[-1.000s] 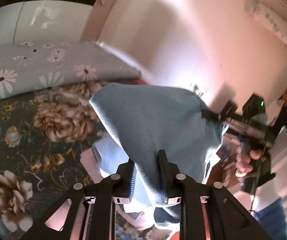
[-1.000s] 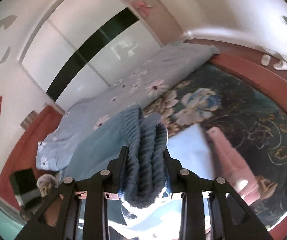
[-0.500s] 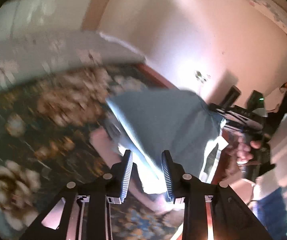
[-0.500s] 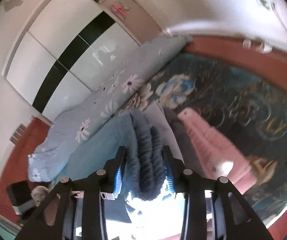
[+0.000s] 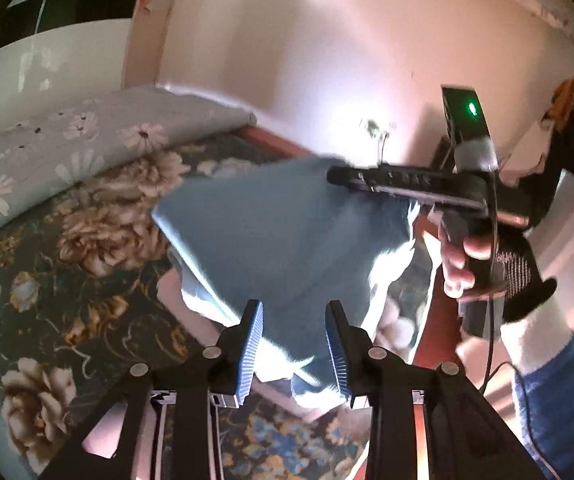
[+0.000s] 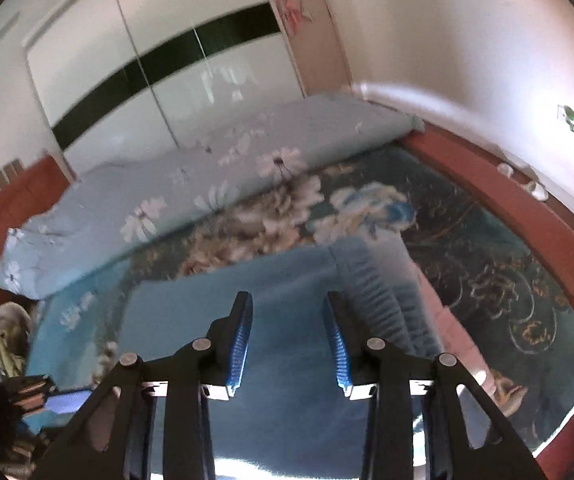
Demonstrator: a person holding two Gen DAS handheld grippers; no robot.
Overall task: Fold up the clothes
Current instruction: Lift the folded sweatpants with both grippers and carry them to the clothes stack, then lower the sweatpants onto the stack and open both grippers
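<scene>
A blue sweater (image 5: 283,240) lies spread over a small stack of folded clothes on the dark floral bed sheet (image 5: 47,280). Its ribbed hem (image 6: 375,292) shows at the right in the right wrist view. My left gripper (image 5: 294,308) hovers open just above the sweater's near edge, with nothing pinched. My right gripper (image 6: 287,298) is open too, over the flat blue cloth (image 6: 287,400). In the left wrist view the right gripper (image 5: 339,176) reaches in from the right over the sweater's far corner, held by a hand (image 5: 463,256).
A pink folded garment (image 6: 451,320) and a pale blue one (image 5: 195,296) stick out from under the sweater. A rolled daisy-print quilt (image 6: 167,196) lies along the far side of the bed. The red-brown bed frame (image 6: 507,192) runs along the wall.
Both grippers held the blue sweater up a second ago. Their jaws have since opened and let it go, and it now lies flat on the stack.
</scene>
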